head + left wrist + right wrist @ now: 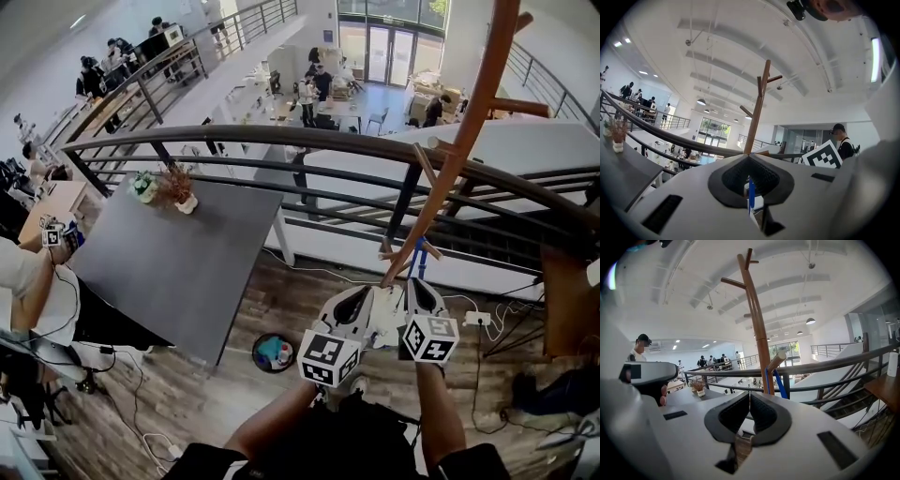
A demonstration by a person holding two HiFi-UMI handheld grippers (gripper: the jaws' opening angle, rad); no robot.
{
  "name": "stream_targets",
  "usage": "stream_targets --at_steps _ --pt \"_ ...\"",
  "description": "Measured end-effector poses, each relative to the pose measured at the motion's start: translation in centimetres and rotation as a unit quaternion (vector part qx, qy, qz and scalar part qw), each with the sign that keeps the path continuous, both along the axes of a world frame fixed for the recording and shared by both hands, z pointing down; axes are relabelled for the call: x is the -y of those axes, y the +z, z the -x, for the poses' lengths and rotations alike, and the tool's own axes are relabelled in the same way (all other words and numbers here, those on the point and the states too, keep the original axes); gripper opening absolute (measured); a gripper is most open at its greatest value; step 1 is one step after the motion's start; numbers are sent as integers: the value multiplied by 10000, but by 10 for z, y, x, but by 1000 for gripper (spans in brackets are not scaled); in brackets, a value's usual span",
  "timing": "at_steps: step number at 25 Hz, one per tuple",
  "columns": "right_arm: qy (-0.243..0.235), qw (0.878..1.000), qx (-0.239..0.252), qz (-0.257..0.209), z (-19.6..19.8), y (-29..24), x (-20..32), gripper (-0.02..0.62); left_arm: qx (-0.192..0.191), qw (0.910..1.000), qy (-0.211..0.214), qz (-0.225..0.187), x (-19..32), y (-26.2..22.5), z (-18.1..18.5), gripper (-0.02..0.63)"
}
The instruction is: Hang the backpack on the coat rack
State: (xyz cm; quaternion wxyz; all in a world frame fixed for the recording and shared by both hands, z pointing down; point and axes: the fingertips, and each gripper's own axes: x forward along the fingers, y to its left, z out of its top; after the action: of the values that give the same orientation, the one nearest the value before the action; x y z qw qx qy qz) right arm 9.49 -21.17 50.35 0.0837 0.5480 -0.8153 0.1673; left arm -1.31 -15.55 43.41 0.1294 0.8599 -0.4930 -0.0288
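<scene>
Hanging step near end: blue backpack strap [777, 380] looped over low wooden peg [778, 360] of tall brown wooden coat rack [466, 131]. Left gripper [750, 180] fingers pinch blue strap. Right gripper [750, 411] fingers closed, nothing between. Backpack body probably dark mass [361, 427] beneath grippers, unsure. Next: open left fingers once strap seats.

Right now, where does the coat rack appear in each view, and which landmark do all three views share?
Head view: the coat rack slants from the top right down toward the middle.
Left gripper view: it stands upright at the centre.
Right gripper view: it stands upright near the centre, reaching the top.
Shared landmark: the potted plant, left of the rack in every view.
</scene>
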Motion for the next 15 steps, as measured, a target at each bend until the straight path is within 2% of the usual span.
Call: stream_targets --at_steps 15 --pt "154 9995 57 -284 0 -25 -35 14 11 9999 69 -126 -17 -4 5 8"
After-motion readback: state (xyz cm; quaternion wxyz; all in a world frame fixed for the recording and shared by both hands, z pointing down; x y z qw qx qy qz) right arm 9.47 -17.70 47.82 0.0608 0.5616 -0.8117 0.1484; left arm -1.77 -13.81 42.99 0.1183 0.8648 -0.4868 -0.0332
